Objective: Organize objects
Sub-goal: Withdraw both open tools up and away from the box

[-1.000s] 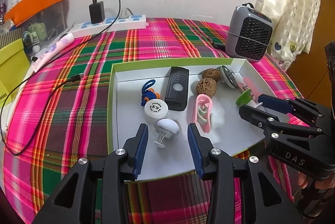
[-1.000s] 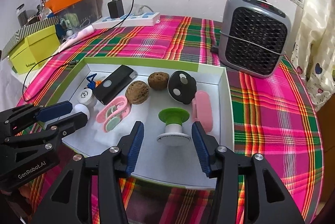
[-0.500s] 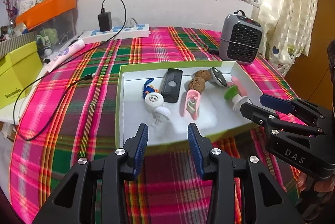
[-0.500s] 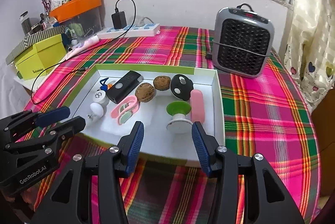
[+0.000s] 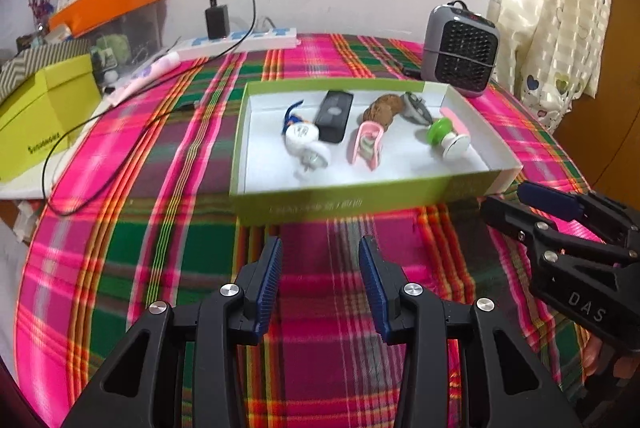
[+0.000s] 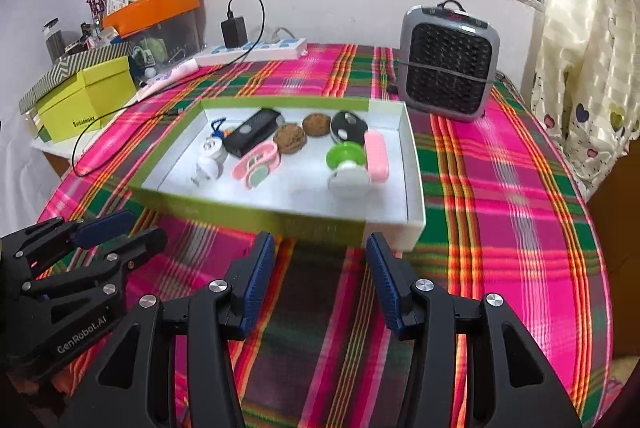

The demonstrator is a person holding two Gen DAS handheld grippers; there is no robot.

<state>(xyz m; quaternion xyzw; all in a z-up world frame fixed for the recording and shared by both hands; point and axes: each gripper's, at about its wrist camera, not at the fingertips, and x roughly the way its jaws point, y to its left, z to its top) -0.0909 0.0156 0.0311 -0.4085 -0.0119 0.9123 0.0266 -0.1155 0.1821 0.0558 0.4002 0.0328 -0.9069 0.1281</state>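
A shallow green-and-white box (image 5: 360,202) (image 6: 280,214) lies on the plaid tablecloth and holds several small items: a black remote (image 5: 334,116) (image 6: 252,138), two walnuts (image 6: 290,138), a pink case (image 5: 368,144) (image 6: 256,164), a green-and-white suction knob (image 5: 444,136) (image 6: 346,164), a white knob (image 5: 310,156) and a pink bar (image 6: 376,156). My left gripper (image 5: 320,260) hovers open over bare cloth in front of the box, nothing between its fingers. My right gripper (image 6: 320,260) (image 5: 508,200) is likewise open and empty, near the box's front right corner.
A grey heater (image 6: 450,68) stands behind the box at right. A power strip with a black charger (image 6: 234,30) and its cable lies at the back. A yellow-green box (image 5: 40,120) and orange-lidded bin (image 6: 152,8) sit left. A curtain (image 6: 580,48) hangs right.
Both grippers have drawn back from over the box to the cloth in front of it. The items in the box stay where they were. Jaw gaps are unchanged.
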